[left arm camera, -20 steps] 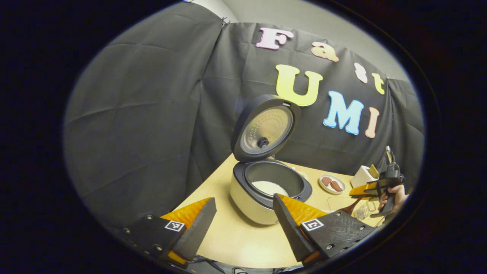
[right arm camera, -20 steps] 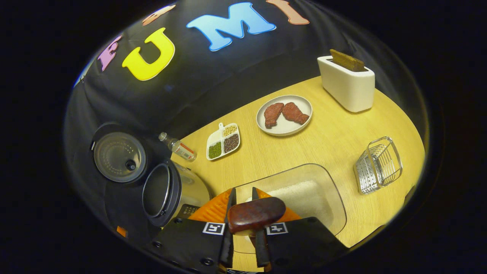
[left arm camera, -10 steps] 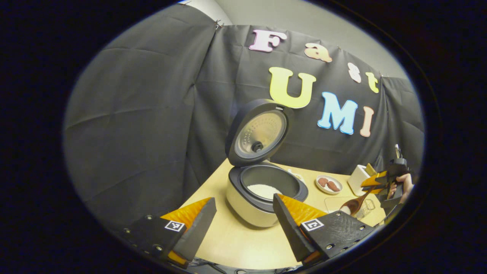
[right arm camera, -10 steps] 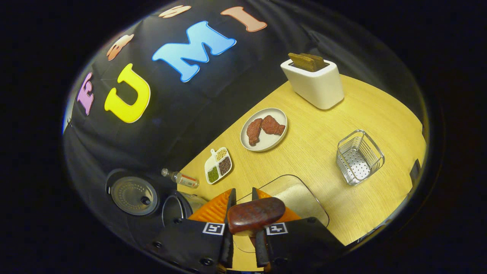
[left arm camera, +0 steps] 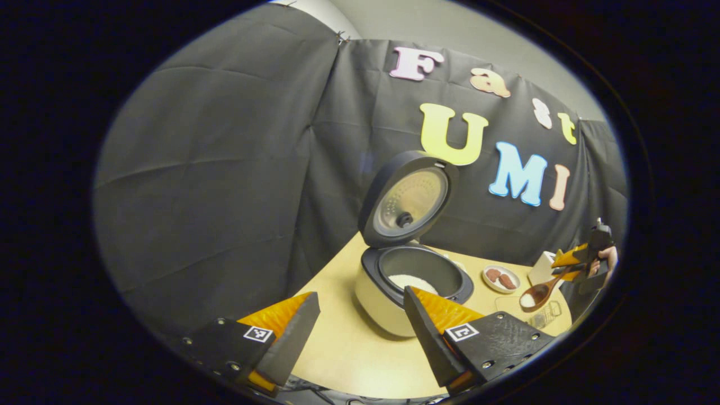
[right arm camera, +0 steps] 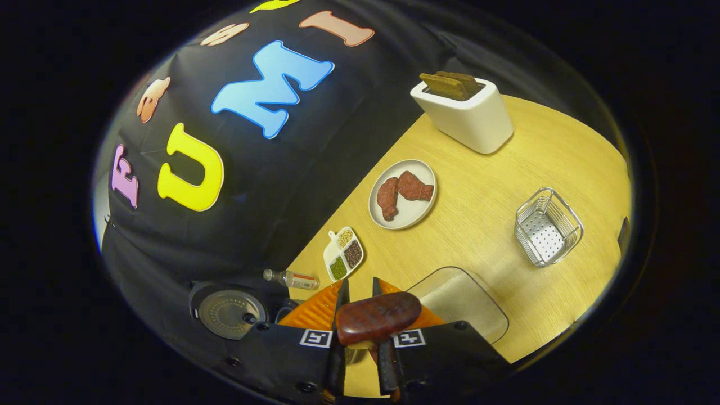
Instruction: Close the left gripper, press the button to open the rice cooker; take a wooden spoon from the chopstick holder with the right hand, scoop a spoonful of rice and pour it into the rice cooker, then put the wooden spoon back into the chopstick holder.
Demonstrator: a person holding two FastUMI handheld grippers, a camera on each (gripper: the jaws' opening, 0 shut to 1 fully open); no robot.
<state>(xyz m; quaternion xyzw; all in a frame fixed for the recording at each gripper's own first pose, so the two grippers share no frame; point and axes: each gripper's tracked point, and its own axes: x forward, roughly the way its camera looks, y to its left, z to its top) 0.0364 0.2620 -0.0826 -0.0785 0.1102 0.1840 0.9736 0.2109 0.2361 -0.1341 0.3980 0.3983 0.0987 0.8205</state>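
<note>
The white rice cooker (left arm camera: 376, 298) stands open on the table, lid (left arm camera: 409, 198) upright, a little white rice in its pot. My left gripper (left arm camera: 360, 318) hangs open in front of it, fingers wide apart and holding nothing. Far right in the left gripper view, my right gripper (left arm camera: 569, 262) holds the wooden spoon (left arm camera: 539, 293) up above the table, white rice in its bowl. In the right gripper view that gripper (right arm camera: 359, 286) is shut on the spoon's dark handle (right arm camera: 378, 318). Below lie the clear rice container (right arm camera: 458, 298) and the wire chopstick holder (right arm camera: 548, 226). The cooker lid (right arm camera: 230, 306) sits low left.
On the wooden table (right arm camera: 562, 157) stand a white toaster (right arm camera: 462, 115) with bread, a plate of meat (right arm camera: 404, 194), a sectioned dish of grains (right arm camera: 344, 254) and a small bottle (right arm camera: 292, 278) lying on its side. Black cloth walls the back and left.
My right gripper has lifted the spoon, now carrying rice, up out of the clear container. The left gripper stayed open and shifted only slightly.
</note>
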